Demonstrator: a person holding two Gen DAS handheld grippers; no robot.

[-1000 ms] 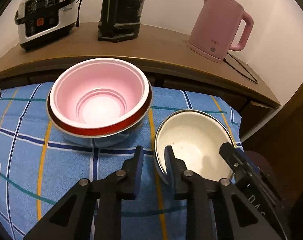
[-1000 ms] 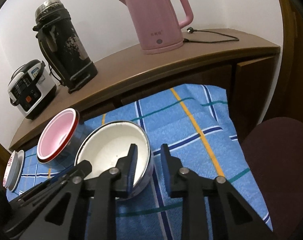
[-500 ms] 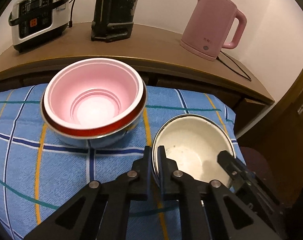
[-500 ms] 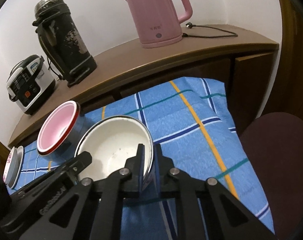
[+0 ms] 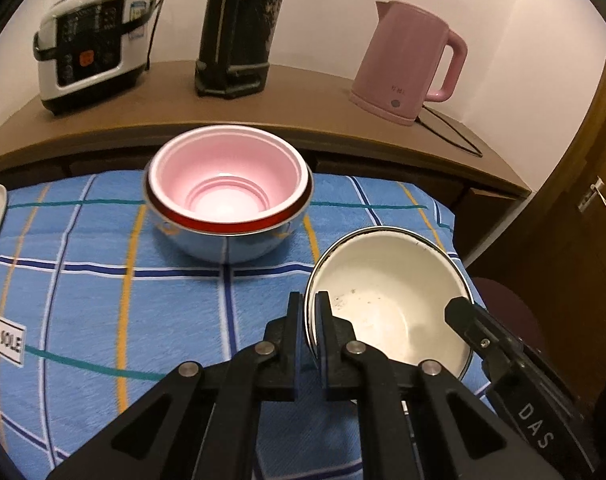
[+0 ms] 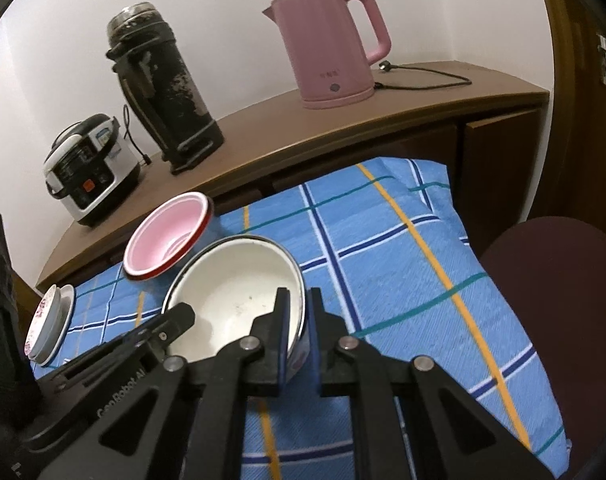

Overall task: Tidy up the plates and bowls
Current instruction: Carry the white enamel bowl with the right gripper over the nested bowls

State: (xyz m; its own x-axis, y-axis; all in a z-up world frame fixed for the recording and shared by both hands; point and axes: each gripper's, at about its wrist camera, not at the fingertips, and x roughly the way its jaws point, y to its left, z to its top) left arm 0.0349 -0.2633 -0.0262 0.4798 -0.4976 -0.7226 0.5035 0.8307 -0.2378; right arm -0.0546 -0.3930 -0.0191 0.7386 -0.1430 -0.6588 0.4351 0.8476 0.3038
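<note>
A white enamel bowl (image 5: 391, 300) (image 6: 239, 292) with a dark rim is held between both grippers above the blue checked cloth (image 5: 103, 300). My left gripper (image 5: 311, 312) is shut on its left rim. My right gripper (image 6: 297, 312) is shut on its right rim and also shows at the right of the left wrist view. A pink bowl (image 5: 227, 184) (image 6: 165, 236) nested in a red-rimmed metal bowl sits behind it on the cloth. A small stack of plates (image 6: 49, 324) lies at the cloth's left edge.
A wooden counter (image 5: 303, 120) runs behind the cloth with a rice cooker (image 5: 91, 36), a tall black thermos (image 5: 239, 28) and a pink kettle (image 5: 407, 60) with its cord. A dark red chair seat (image 6: 555, 300) stands to the right. A wooden door is at the far right.
Both grippers closed on the white bowl's rim, one at each side. The bowl then rose off the cloth and tilted slightly.
</note>
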